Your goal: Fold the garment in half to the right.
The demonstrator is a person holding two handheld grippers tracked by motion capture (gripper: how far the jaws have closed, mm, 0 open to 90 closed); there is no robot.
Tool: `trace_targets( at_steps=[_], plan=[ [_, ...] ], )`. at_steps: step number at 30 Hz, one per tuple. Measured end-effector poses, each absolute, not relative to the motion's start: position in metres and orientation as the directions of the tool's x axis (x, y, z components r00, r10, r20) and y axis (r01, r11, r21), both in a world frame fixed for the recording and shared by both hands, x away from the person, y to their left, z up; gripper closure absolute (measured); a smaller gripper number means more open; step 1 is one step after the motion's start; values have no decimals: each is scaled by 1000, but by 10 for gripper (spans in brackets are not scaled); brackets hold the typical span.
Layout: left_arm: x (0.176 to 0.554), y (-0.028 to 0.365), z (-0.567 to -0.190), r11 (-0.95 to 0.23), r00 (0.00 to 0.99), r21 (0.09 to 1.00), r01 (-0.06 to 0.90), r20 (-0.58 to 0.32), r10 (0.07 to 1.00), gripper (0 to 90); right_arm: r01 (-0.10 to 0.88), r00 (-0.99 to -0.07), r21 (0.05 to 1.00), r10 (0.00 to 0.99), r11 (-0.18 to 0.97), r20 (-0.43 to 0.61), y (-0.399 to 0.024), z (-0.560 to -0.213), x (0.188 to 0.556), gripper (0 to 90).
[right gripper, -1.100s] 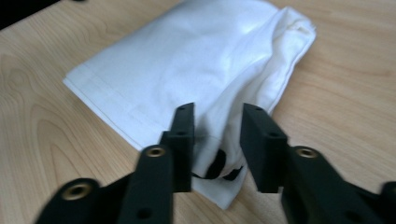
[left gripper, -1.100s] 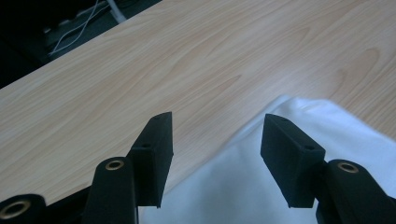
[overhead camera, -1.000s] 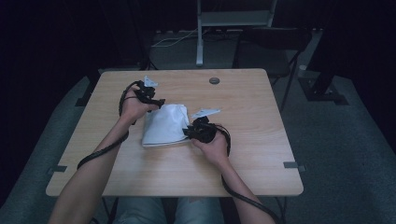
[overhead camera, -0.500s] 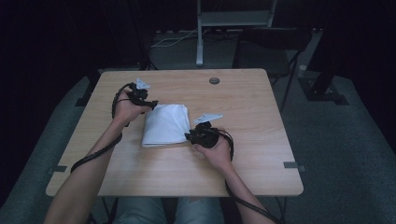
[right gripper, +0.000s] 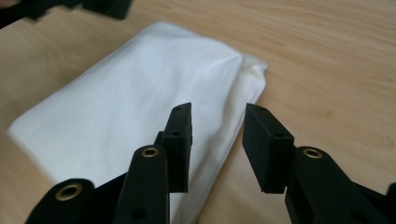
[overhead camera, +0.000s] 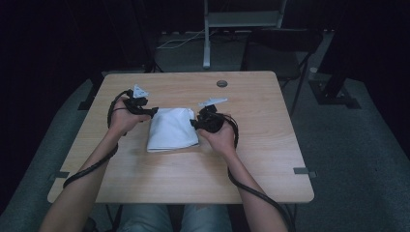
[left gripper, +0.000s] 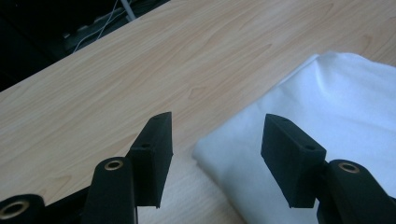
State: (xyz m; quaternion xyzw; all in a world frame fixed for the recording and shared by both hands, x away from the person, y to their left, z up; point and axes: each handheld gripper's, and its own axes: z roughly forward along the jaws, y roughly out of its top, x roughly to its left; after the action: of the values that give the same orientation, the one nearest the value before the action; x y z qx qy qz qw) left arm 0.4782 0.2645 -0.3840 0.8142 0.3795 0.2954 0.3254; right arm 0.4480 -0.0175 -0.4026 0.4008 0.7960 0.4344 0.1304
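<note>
Fingers of left gripper: parted wide, nothing held, poised over a corner of the folded white cloth. Right gripper: jaws just opening, partly apart, gripping nothing, above the cloth's edge. Cloth: white, soft, neatly folded rectangle, lying flat mid-table between both grippers.

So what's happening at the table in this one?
A person at a wooden table is working on a folded white cloth with a pair of hand-held tongs in each hand. The cloth lies flat between them. The left tongs are open at the cloth's left edge, not pinching it. The right tongs sit at its right edge; their jaws have just been opening and stand apart above the cloth, with no fabric gripped between them.
</note>
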Motion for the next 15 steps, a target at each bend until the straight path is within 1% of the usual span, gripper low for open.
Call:
trace_targets(
  at_steps=[4, 5, 6, 13, 15],
  plan=[
    [473, 273, -385, -496, 536, 756, 428, 230, 813, 434, 552, -628, 765, 769, 331, 120, -1, -404, 476, 636],
    [472, 275, -386, -491, 533, 757, 431, 226, 815, 434, 552, -628, 765, 769, 331, 120, -1, -404, 476, 636],
    [471, 276, -386, -492, 534, 756, 432, 226, 815, 434, 567, -622, 753, 772, 333, 127, 4, -405, 486, 642],
    [468, 281, -387, -484, 535, 762, 430, 216, 816, 433, 602, -606, 725, 783, 336, 140, 14, -412, 504, 678],
    [468, 279, -387, -486, 540, 761, 429, 216, 814, 433, 616, -600, 717, 785, 327, 158, 16, -414, 508, 696]
  ],
)
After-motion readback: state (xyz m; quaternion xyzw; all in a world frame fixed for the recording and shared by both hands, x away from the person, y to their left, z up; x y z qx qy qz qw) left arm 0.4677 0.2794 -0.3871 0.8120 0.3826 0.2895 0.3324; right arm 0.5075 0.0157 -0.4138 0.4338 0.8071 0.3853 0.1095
